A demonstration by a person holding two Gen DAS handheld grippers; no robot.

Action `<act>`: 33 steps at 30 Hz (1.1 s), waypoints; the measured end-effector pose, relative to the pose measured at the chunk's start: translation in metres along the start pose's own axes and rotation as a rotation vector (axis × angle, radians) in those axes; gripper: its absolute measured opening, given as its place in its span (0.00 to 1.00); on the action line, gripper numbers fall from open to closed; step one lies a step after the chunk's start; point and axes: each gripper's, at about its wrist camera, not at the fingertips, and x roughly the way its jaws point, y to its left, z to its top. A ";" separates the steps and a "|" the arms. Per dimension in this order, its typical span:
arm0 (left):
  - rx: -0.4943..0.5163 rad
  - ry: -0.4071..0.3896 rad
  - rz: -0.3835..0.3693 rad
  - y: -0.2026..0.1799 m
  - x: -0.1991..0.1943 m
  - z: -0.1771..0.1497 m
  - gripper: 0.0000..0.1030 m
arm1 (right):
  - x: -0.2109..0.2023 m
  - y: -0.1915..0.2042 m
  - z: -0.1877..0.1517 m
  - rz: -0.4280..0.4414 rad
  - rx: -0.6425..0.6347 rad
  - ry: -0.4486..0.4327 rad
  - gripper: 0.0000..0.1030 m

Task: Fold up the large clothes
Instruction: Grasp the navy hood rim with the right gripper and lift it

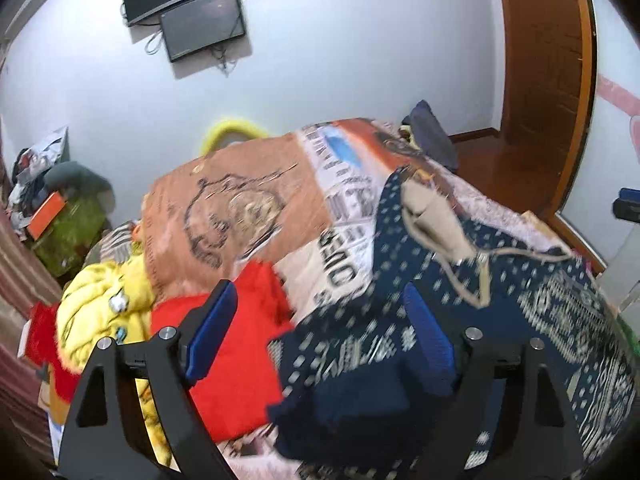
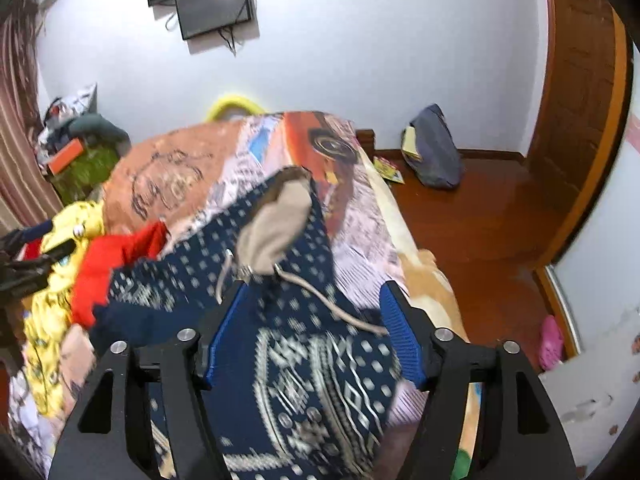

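A navy knitted hoodie (image 1: pixel 360 356) (image 2: pixel 312 364) with a white pattern lies spread on the bed. Its beige-lined hood (image 1: pixel 428 216) (image 2: pixel 276 232) points toward the far wall, and the drawstrings trail over the chest. My left gripper (image 1: pixel 318 292) hovers open above the hoodie's left edge, where it overlaps a red garment (image 1: pixel 240 360) (image 2: pixel 104 264). My right gripper (image 2: pixel 314 288) stands open above the chest, just below the hood. Nothing is pinched between either pair of blue pads. Both views are blurred.
A printed blanket (image 1: pixel 240 200) (image 2: pixel 180 168) covers the bed. A yellow garment (image 1: pixel 100 304) (image 2: pixel 60 280) is heaped at its left. A cluttered stand (image 1: pixel 68 224) is at far left. A grey bag (image 2: pixel 436 152) and a pink slipper (image 2: pixel 550 340) lie on the wooden floor near a door (image 2: pixel 580 80).
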 end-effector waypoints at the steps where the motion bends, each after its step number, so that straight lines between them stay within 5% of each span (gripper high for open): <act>1: 0.001 0.001 -0.008 -0.003 0.005 0.006 0.82 | 0.005 0.003 0.004 0.013 0.001 -0.003 0.64; 8: 0.000 0.062 -0.057 -0.026 0.068 0.033 0.82 | 0.066 0.010 0.027 0.024 0.001 0.067 0.65; 15: -0.090 0.203 -0.154 -0.036 0.148 0.042 0.82 | 0.155 0.001 0.034 -0.011 0.010 0.232 0.65; 22: -0.222 0.362 -0.231 -0.036 0.227 0.034 0.82 | 0.235 -0.022 0.030 0.060 0.172 0.403 0.64; 29: -0.241 0.419 -0.180 -0.038 0.275 0.031 0.82 | 0.276 -0.021 0.032 0.005 0.133 0.449 0.64; 31: -0.191 0.399 -0.169 -0.044 0.275 0.034 0.75 | 0.279 -0.019 0.032 -0.007 0.124 0.433 0.55; 33: -0.156 0.378 -0.167 -0.049 0.271 0.036 0.52 | 0.283 -0.011 0.034 0.009 0.092 0.433 0.34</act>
